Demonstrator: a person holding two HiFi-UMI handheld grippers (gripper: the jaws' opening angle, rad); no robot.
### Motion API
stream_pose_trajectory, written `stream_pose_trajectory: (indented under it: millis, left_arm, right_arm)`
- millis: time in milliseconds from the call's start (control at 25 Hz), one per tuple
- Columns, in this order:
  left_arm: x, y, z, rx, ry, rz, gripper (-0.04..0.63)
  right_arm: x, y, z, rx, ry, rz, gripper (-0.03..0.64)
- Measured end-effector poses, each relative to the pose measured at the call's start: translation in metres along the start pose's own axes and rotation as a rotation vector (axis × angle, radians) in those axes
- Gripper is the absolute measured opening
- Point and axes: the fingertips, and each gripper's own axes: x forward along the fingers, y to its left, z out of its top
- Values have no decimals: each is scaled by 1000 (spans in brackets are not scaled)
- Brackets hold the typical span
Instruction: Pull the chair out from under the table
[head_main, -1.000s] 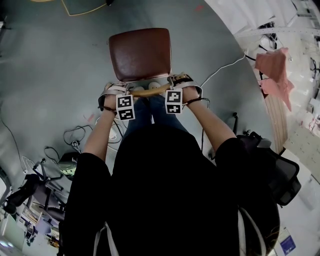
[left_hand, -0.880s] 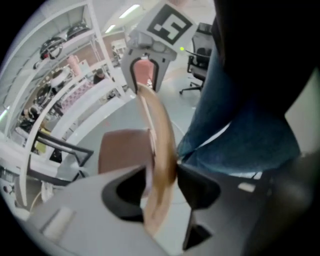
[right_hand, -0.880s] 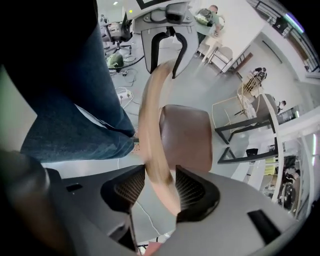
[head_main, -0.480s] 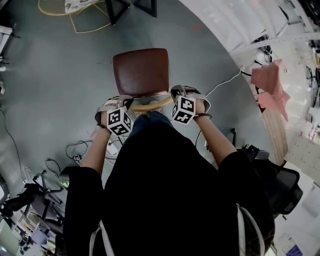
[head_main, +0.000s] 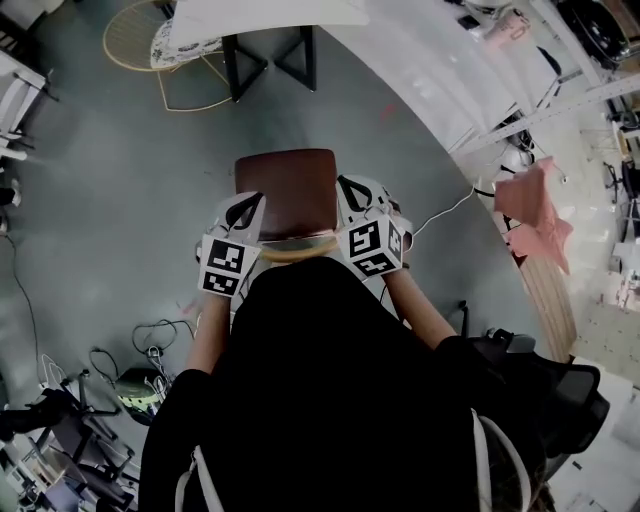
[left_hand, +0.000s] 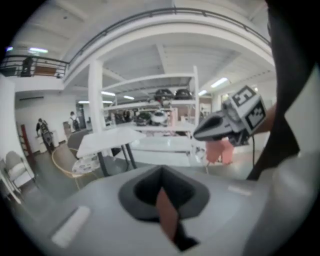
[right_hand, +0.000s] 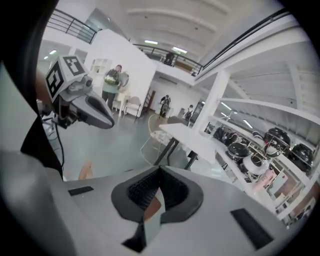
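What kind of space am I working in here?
Probably a large lab or workshop hall: white shelving rack holding cookware, railed upper balcony, loose black cables on the grey floor.

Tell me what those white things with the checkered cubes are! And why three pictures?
They are hand tools, not a robot: a person holds a left gripper and a right gripper, each with two pinching fingers. One picture comes from a camera on the person's head, looking down. The other two come from cameras on the grippers, looking across the room. Below, a brown chair stands on the floor, apart from a white table. Both pairs of fingers are closed, with only a brown sliver showing between.
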Motion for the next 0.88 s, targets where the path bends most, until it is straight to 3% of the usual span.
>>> stream_pose_trajectory:
  millis: [80, 240, 480, 600, 880]
  left_arm:
    - [-10, 12, 31, -39, -94, 55, 8]
    - [-32, 27, 91, -2, -261, 190, 8]
    - [-63, 32, 145, -16, -418, 302, 8]
    - [-69, 35, 154, -22, -454, 324, 8]
    - [-68, 29, 150, -34, -438, 307, 8]
  right_arm:
    - [-9, -16, 28, 72, -79, -36, 21]
    - [-32, -42, 81, 223, -253, -91, 21]
    - [-67, -60, 131, 293, -438, -152, 21]
    - [-72, -60, 141, 299, -482, -145, 20]
    - [-76, -56, 139, 318, -501, -132, 20]
